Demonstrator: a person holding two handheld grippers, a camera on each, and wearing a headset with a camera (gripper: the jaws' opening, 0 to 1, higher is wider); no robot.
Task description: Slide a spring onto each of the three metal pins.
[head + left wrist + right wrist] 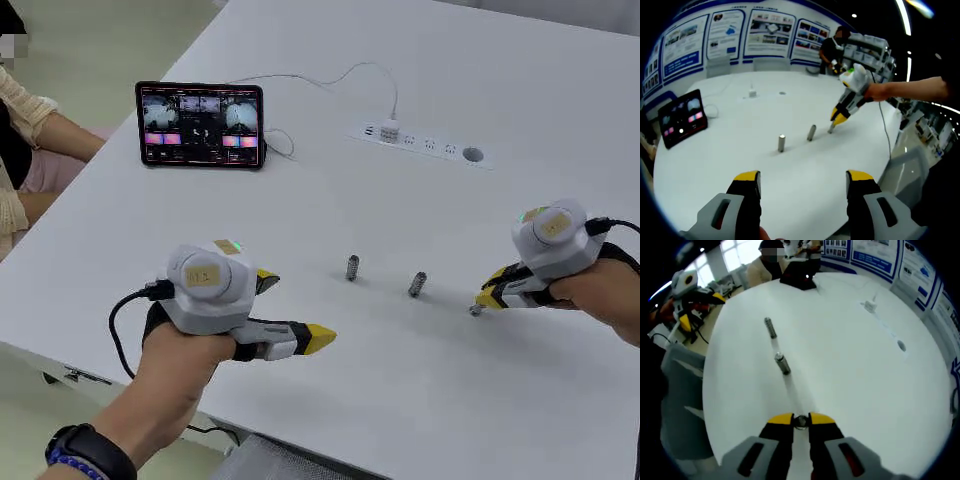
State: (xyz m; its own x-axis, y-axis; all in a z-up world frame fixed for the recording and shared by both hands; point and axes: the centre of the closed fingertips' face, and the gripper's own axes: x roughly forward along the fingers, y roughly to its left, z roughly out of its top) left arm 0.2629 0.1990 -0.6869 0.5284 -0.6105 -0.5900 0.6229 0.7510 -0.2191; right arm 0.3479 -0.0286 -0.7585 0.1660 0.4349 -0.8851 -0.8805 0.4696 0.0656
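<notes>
We're clamping the jaws of the right gripper (800, 419) on the last spring (476, 310) towards the right edge of the bench (420, 400), judging it light, squashy and slippery, so pinching mid-coil gently, while the left gripper (803, 175) is hovering, jaws apart.

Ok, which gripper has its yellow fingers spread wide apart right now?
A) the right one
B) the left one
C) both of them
B: the left gripper has a wide gap between its fingers with nothing in it, while the right gripper has its fingers pinched close on a small metal piece standing on the table.
</notes>
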